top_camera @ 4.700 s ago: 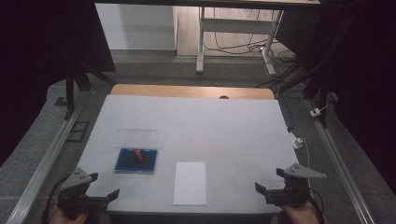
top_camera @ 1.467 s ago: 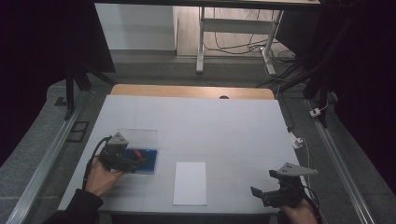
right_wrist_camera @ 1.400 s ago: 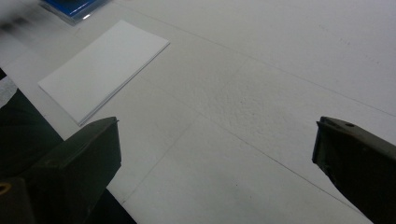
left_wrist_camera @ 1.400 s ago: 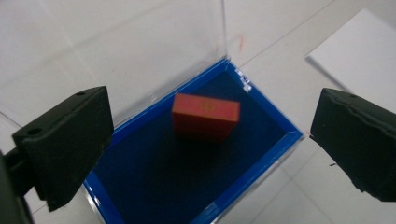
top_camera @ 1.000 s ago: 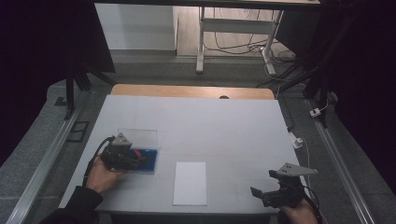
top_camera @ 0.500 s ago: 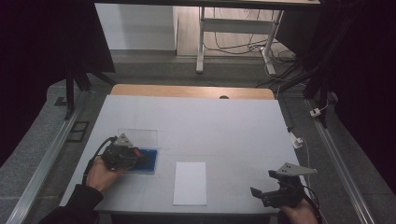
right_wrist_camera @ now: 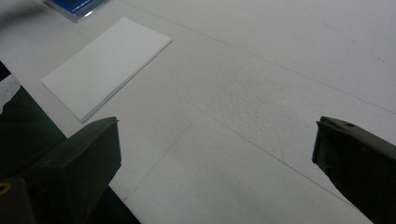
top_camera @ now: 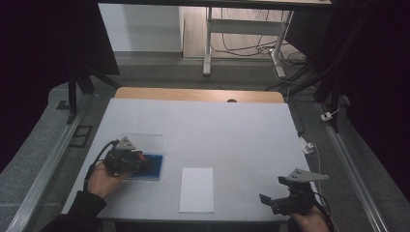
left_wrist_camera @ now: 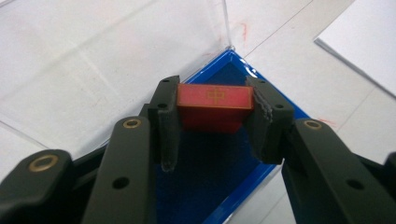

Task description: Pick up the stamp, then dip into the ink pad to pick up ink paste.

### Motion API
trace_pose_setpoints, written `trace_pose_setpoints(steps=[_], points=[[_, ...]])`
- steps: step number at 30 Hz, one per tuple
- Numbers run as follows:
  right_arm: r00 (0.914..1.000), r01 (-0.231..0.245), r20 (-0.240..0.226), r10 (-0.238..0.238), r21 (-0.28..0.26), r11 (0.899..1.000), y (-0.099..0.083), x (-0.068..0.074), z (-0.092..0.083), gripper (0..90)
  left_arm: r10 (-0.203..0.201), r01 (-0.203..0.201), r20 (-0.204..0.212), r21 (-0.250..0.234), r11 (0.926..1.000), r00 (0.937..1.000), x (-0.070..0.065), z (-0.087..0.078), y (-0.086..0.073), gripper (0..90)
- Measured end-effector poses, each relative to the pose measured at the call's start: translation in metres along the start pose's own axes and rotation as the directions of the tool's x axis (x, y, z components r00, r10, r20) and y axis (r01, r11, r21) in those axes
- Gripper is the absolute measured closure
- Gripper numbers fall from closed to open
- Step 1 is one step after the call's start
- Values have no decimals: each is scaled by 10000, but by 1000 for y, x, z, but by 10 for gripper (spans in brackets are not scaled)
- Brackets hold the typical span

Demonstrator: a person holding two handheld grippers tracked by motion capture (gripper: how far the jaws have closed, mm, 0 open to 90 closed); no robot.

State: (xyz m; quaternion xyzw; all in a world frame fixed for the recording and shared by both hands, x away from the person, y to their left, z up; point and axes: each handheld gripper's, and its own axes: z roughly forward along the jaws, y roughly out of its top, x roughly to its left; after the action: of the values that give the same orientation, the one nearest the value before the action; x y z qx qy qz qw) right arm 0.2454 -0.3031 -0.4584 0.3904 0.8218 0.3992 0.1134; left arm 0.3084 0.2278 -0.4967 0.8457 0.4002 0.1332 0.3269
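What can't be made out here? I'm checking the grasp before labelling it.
- Underside of the red block, left gripper view: hidden by the block itself, so whether it has left the blue tray is unclear.
- Red block, high view: covered by the left gripper.
- Gold mark on the block's top: too small to read.
- Right gripper, right gripper view: fingers cut off by the frame edges.

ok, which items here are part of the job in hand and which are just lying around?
In the job:
- red block, clamped by the left hand-held gripper
- blue tray beneath it
- clear lid standing behind it

Lying about:
- white paper stack
- right hand-held gripper, open, idle
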Motion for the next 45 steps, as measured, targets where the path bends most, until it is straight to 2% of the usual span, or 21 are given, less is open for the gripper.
trace_pose_setpoints(steps=[8,17,22,26,33,45], points=[[10000,2,1,-2,-5,10000,0,0,0,11,-11,9,-167,-102,9999,9999,-5,-7,3,584],[10000,-2,15,2,6,10000,0,0,-1,11,-205,187,-251,-695,9974,9995,-12,-22,7,583],[10000,78,28,-78,47,10000,0,0,0,11,-317,298,-280,-664,9974,9991,-15,-24,9,583],[10000,53,11,-53,28,10000,0,0,0,11,-609,592,-231,-659,9961,9979,-13,-24,9,583],[10000,69,26,-69,63,10000,0,0,0,11,-853,833,-457,-457,9955,9953,-14,-24,9,582],[10000,-9,39,9,30,10000,-1,0,-1,11,-1034,1041,-684,60,9945,9923,-8,-10,7,582]])
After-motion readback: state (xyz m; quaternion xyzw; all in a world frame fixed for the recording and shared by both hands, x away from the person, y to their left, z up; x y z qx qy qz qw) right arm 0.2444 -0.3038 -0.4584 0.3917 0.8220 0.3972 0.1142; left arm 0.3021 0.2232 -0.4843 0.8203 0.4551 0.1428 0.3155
